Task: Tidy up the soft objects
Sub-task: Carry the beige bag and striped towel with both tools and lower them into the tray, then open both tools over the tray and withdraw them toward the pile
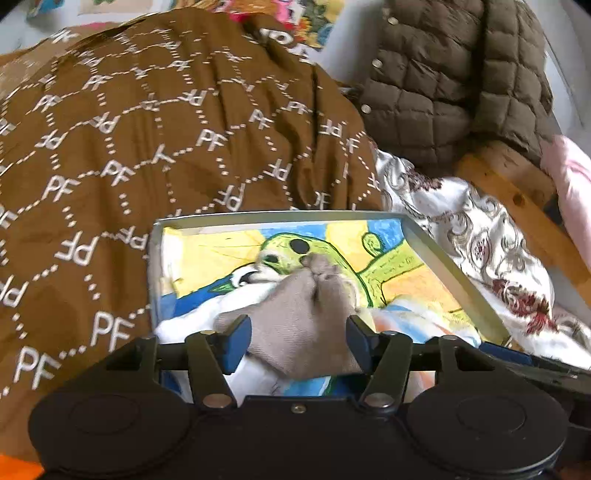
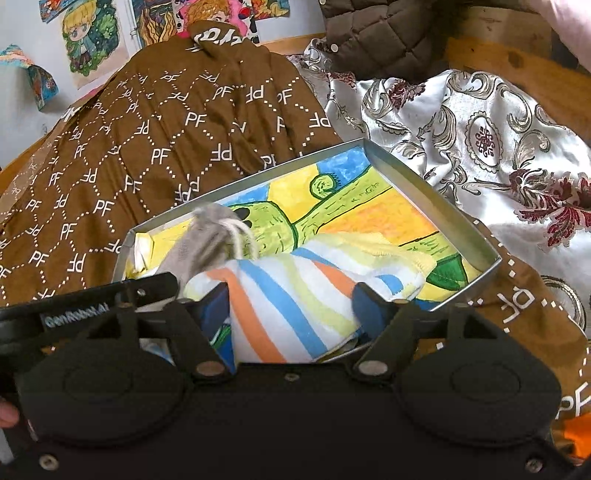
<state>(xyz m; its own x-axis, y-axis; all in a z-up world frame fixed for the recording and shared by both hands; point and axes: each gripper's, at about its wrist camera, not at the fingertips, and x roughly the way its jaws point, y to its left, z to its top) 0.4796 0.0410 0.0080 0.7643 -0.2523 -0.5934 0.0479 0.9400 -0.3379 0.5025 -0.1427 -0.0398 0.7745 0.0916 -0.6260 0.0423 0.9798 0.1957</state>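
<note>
Placing looks like the step in hand: the left gripper (image 1: 299, 338) stands spread around a grey pouch (image 1: 306, 314) in the tray (image 2: 424, 195), near its left edge. The right gripper (image 2: 291, 302) is likewise spread, straddling a striped cloth (image 2: 295, 295) at the tray's near edge. Next, probably, both must back out without snagging either.

Pale wall (image 2: 22, 122) at rear, hung with coloured drawings (image 2: 83, 40). Brown "PF" quilt (image 2: 147, 147) spread below the wall. Right of quilt: silver floral cloth (image 2: 480, 140). Behind that cloth: wooden frame (image 2: 517, 70), knotted, with olive quilted jacket (image 2: 380, 33) heaped against it. Pink fabric (image 1: 572, 173) at frame's right end. Even daylight, soft shadows.
</note>
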